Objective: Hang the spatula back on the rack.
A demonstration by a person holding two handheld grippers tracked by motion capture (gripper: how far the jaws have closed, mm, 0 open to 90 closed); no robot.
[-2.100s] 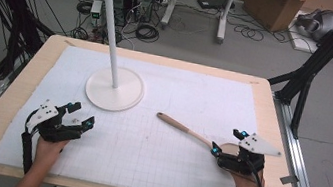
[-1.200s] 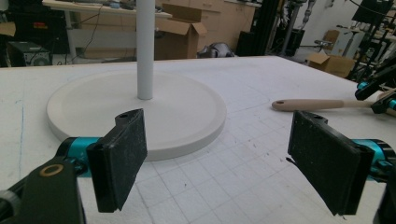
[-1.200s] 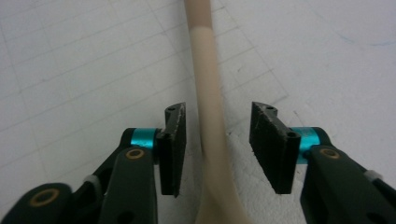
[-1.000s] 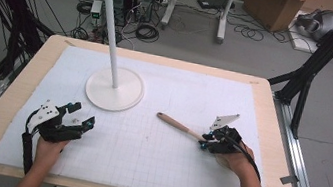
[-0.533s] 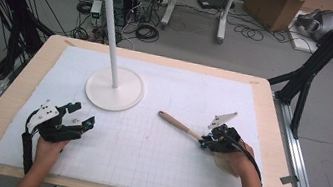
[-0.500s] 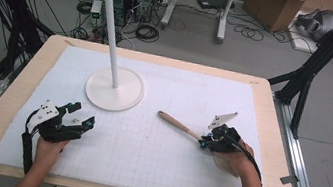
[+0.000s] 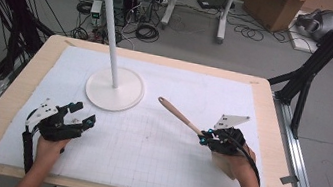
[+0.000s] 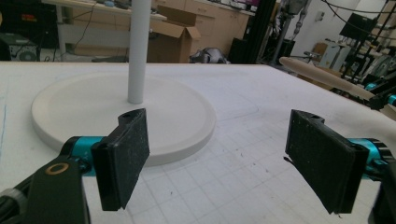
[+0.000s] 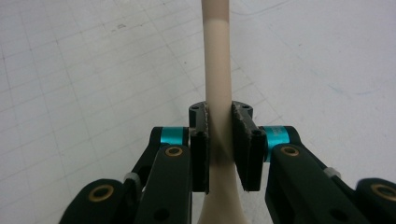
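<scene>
There are no words, numbers or signs that can be read here. The white mat (image 7: 157, 137) on the bench has only plain grid lines, with no writing.

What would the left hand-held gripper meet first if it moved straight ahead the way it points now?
Probably the round base of the white stand, which lies ahead of the open left hand-held gripper, slightly left of its midline. Depth is unclear.

The white stand (image 7: 114, 88) with its upright pole occupies the table's (image 7: 18, 90) far-left part. A wooden spoon (image 7: 180, 117) slants toward the right edge. Between them, open mat (image 7: 146, 146).
</scene>
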